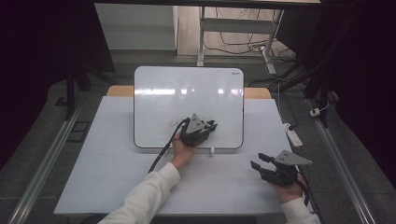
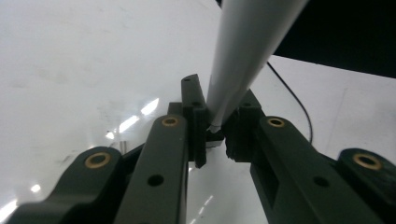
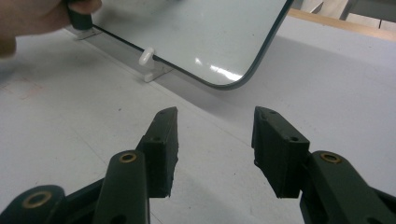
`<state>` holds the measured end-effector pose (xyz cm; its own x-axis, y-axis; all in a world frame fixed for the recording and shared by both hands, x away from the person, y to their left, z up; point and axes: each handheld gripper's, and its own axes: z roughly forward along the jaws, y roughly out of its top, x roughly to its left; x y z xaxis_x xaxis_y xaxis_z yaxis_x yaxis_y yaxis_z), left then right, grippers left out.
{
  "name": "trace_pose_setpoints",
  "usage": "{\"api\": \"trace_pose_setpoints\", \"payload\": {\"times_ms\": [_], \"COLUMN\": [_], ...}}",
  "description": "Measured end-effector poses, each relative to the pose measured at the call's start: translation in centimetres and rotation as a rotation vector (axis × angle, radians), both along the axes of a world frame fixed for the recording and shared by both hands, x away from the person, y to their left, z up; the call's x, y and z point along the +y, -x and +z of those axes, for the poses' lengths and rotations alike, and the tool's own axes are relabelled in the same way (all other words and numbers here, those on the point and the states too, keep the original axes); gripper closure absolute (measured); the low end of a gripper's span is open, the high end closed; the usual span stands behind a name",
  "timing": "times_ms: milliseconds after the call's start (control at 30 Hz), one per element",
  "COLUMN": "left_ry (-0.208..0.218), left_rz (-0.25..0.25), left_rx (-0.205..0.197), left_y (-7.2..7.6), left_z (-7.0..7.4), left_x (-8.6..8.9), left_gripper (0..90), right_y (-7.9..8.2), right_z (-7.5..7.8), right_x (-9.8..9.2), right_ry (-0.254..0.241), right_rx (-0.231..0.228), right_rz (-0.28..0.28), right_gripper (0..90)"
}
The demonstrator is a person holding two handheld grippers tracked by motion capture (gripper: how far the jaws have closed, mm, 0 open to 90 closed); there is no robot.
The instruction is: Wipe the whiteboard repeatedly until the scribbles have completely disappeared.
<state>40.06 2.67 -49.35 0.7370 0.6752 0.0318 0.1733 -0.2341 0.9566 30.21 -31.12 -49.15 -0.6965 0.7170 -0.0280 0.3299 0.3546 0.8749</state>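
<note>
**High view: left hand holds a marker on the whiteboard, right hand waits aside**

High view shows me the left forearm in a white sleeve (image 1: 147, 193) coming up from the bottom edge at a slant toward the whiteboard (image 1: 159, 93). The left gripper (image 1: 211, 126) lies over the lower middle part of the board, and its jaws point to the right and a little away from the person. In the left gripper view I see these jaws pressed tight on the thin end of a white marker (image 2: 247, 51), which rises steeply from between them. Whether its tip touches the board I cannot tell.

The right gripper (image 1: 259, 161) is low on the right side of the white table (image 1: 93, 177), well apart from the board, and its jaws point to the left. The right hand (image 1: 288, 189) holds it from behind. In the right gripper view the jaws stand apart with nothing between them, and they look toward the rounded lower corner of the board, where a small white clip (image 3: 147, 58) holds the board's edge.
</note>
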Motion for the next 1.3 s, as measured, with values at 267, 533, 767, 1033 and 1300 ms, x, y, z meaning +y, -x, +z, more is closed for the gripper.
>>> {"api": "trace_pose_setpoints", "payload": {"times_ms": [267, 533, 767, 1033, 1300], "left_ry": [0.043, 0.069, 0.026, 0.063, -0.043], "left_rz": [0.008, 0.042, -0.029, 0.097, -0.006], "left_rx": [0.025, 0.022, 0.030, 0.016, -0.006], "left_y": [-0.2, -0.5, 0.2, -0.6, 1.0], "left_z": [0.0, 0.3, -0.6, 0.9, -0.5], "left_x": [1.1, 2.4, -0.7, 5.2, 0.8], "left_gripper": [79.6, 79.6, 79.6, 79.6, 79.6], "right_y": [0.0, 0.0, -0.1, 0.0, 0.3], "right_z": [0.0, 0.0, -0.1, -0.1, 0.2], "right_x": [0.0, 0.0, 0.4, 0.2, 0.7], "right_ry": [-0.006, -0.001, 0.009, 0.006, 0.017], "right_rx": [0.001, 0.002, 0.003, 0.002, -0.011], "right_rz": [-0.003, -0.004, 0.007, 0.005, 0.013], "right_gripper": [50.9, 50.9, 50.9, 50.9, 50.8]}}
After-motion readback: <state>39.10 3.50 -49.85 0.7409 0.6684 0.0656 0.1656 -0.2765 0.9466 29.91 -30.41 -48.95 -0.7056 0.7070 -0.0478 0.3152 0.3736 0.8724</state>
